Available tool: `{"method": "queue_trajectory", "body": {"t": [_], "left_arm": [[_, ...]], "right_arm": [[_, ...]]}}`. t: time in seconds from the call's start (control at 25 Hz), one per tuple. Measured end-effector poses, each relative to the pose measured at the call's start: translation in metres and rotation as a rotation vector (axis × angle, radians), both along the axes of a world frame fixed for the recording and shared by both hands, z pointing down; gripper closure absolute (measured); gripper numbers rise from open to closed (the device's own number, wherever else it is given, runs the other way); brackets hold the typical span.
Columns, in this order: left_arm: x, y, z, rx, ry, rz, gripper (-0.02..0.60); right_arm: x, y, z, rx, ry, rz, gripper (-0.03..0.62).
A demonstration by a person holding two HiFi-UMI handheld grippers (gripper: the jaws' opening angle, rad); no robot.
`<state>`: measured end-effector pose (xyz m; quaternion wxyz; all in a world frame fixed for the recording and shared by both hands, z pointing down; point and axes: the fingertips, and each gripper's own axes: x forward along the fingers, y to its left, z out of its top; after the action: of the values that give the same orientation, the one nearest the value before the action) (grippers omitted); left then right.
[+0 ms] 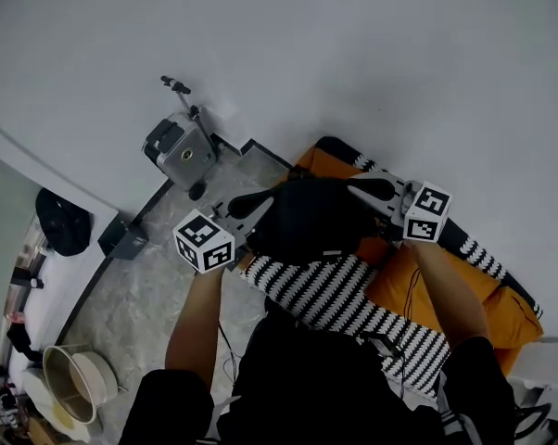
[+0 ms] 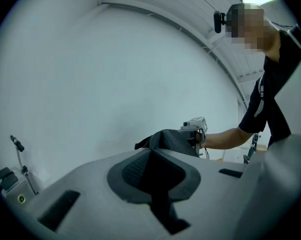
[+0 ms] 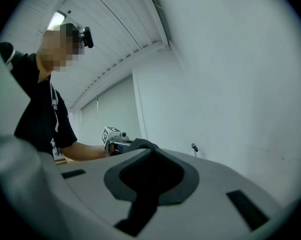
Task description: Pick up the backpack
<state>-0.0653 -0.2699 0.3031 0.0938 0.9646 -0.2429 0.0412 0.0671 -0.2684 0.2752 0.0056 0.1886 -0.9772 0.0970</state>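
Note:
The black backpack (image 1: 311, 216) hangs in the air in front of me, held from both sides. My left gripper (image 1: 259, 204) is shut on its left edge, with its marker cube nearer to me. My right gripper (image 1: 364, 191) is shut on the backpack's right edge. In the left gripper view my left gripper (image 2: 153, 156) has dark fabric pinched between its jaws. The backpack (image 2: 168, 140) bulges beyond them, and the right gripper's body shows behind it. In the right gripper view my right gripper (image 3: 150, 156) also grips black fabric, and the backpack (image 3: 140, 145) stretches toward the other gripper.
Below the backpack lies an orange sofa (image 1: 446, 290) with a black-and-white striped cloth (image 1: 339, 295) on it. A grey wheeled case (image 1: 182, 151) stands by the white wall. A black box (image 1: 123, 237), a dark bag (image 1: 64, 221) and a pale bucket (image 1: 70, 383) are at the left.

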Motion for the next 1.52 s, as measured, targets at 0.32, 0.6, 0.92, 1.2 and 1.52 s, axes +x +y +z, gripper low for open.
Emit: {"method": "queue_trajectory", "body": {"t": [0.32,0.6,0.92,1.2,1.52], "left_arm": [[0.006,-0.009,-0.058,0.054,0.035,0.002,0.548],[0.007,-0.015,-0.116,0.152,0.039,0.019,0.548],[0.012,-0.016,-0.179,0.245,-0.006,0.048,0.548],[0.009,-0.025,-0.258,0.298,-0.023,0.082,0.548],[0.004,-0.022,-0.281,0.345,-0.032,0.095,0.548]], "right_arm": [[0.006,-0.007,-0.057,0.105,0.015,0.022,0.553],[0.007,-0.009,-0.113,0.205,0.018,0.022,0.554],[0.011,-0.010,-0.175,0.290,0.019,0.025,0.554],[0.008,-0.023,-0.249,0.308,-0.007,0.030,0.554],[0.002,-0.013,-0.271,0.383,-0.012,0.012,0.554]]}}
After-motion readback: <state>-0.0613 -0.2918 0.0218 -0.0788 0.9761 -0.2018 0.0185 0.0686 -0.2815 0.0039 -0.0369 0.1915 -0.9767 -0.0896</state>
